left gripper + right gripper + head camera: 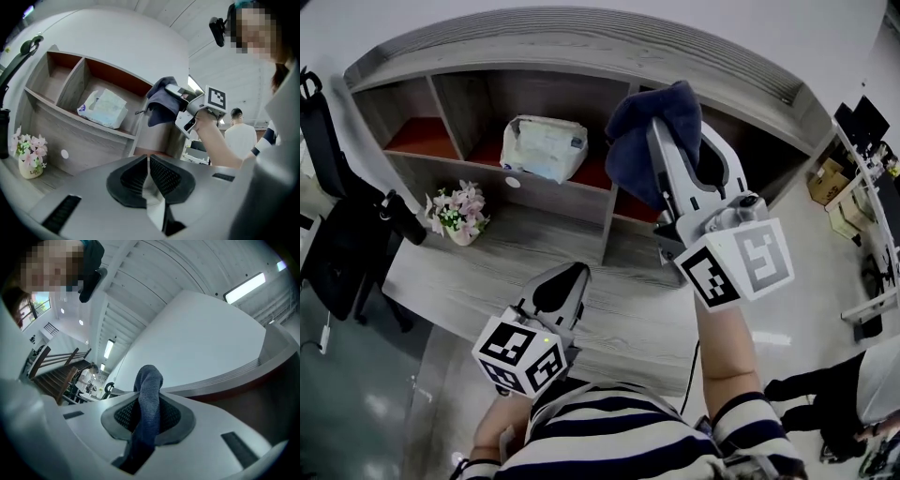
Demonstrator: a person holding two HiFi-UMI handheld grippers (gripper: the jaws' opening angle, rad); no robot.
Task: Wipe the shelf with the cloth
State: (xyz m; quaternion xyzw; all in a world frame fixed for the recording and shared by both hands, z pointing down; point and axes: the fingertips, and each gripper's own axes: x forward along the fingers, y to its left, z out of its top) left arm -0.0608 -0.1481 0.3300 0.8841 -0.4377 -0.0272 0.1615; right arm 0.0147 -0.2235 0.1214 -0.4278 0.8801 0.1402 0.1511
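Cloth (639, 141) clamped in the right gripper (148, 417) hides part of the shelf (553, 39).

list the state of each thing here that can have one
dark blue cloth: bunched, held up in front of the shelf
right claw: shut on the dark blue cloth
left claw: shut, nothing in it
white plastic-wrapped pack: lying in the middle compartment
pink flowers in a small white pot: standing on the grey desk
grey wooden shelf: open-fronted
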